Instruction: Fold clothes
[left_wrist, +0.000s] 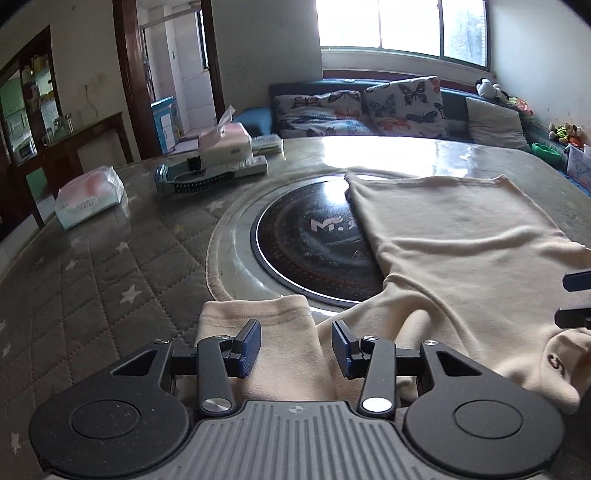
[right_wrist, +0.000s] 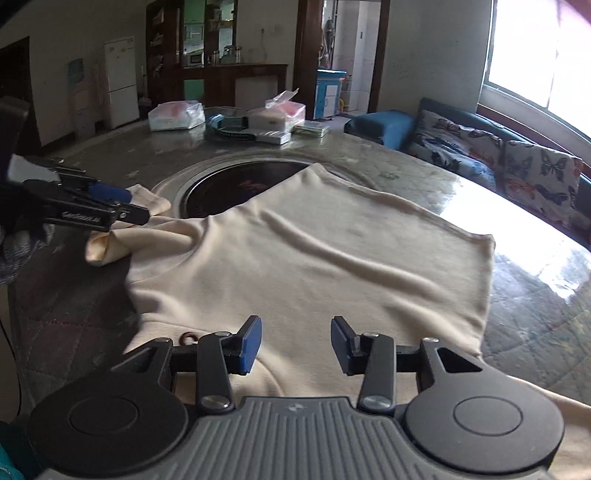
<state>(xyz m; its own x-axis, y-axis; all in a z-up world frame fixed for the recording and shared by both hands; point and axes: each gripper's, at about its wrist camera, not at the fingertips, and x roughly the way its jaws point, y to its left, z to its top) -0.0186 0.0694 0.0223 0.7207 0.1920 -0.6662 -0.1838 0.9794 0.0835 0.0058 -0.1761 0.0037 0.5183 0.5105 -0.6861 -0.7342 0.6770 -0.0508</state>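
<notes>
A cream long-sleeved top (left_wrist: 454, 254) lies spread on the round table, partly over the black hob (left_wrist: 310, 243); it also fills the middle of the right wrist view (right_wrist: 303, 258). My left gripper (left_wrist: 295, 350) is open, its fingers either side of the left sleeve (left_wrist: 258, 317), just above the cloth. It shows from the side in the right wrist view (right_wrist: 122, 206), over the sleeve (right_wrist: 110, 243). My right gripper (right_wrist: 295, 345) is open and empty above the top near the collar; its fingertips (left_wrist: 576, 295) show at the left wrist view's right edge.
On the quilted table cover (left_wrist: 110, 266) stand a tissue pack (left_wrist: 88, 197), a tissue box (left_wrist: 225, 144) and a belt-like item (left_wrist: 195, 181) at the far left. A sofa with butterfly cushions (left_wrist: 402, 103) stands behind the table.
</notes>
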